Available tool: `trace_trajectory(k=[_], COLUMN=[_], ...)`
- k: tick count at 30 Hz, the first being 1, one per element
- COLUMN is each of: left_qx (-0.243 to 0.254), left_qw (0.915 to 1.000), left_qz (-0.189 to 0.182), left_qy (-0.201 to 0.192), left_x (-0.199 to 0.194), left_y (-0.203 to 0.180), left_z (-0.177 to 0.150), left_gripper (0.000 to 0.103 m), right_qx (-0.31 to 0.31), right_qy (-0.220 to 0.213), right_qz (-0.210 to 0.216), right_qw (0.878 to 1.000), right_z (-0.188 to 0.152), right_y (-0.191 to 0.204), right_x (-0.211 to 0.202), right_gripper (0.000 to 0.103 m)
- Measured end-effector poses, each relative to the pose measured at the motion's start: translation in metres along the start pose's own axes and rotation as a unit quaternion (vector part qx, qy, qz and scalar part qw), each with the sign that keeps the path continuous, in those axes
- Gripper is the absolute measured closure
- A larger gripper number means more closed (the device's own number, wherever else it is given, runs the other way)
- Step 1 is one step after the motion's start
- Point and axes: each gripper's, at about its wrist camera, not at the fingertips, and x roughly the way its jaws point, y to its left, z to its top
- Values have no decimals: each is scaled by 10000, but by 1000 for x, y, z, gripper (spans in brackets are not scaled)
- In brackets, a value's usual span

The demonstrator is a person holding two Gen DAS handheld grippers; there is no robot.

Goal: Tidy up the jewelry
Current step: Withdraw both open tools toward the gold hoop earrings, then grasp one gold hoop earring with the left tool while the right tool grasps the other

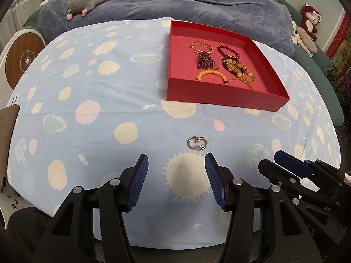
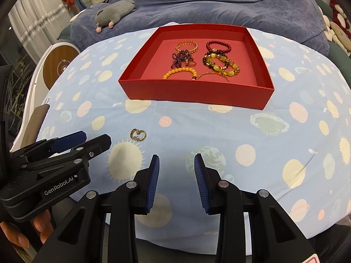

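Note:
A red tray point(image 1: 219, 95) point(image 2: 197, 94) at the back of the table holds several bead bracelets point(image 1: 226, 65) point(image 2: 204, 60). A small gold double-ring piece point(image 1: 197, 144) point(image 2: 138, 135) lies on the blue patterned cloth, apart from the tray. My left gripper point(image 1: 176, 160) is open, its fingers just short of the gold piece. It also shows in the right wrist view point(image 2: 85, 140). My right gripper point(image 2: 176, 161) is open and empty over the cloth, to the right of the gold piece. In the left wrist view it shows at the lower right point(image 1: 274, 162).
The cloth point(image 1: 87, 87) covers a rounded table. A bed with a grey plush toy point(image 1: 87, 1) point(image 2: 114, 12) lies behind. A round wooden-faced device point(image 1: 22, 59) point(image 2: 59, 65) stands at the left. Plush toys point(image 1: 307, 28) sit at the far right.

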Motion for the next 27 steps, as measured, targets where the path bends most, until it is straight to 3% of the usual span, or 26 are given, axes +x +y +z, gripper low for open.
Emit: trace_trajectory(k=[20, 27], left_qx=[-399, -500], left_qw=[9988, 9982], left_qz=[237, 245], left_qy=[181, 211], left_x=[27, 32], left_y=[41, 49], left_z=[2, 2], left_gripper=[52, 52], right_qx=[-431, -527], right_qy=[347, 289], right_qz=[231, 218], right_qw=[9982, 9980], right_z=[19, 29], right_y=[36, 43], right_x=[62, 71], right_gripper=[70, 73])
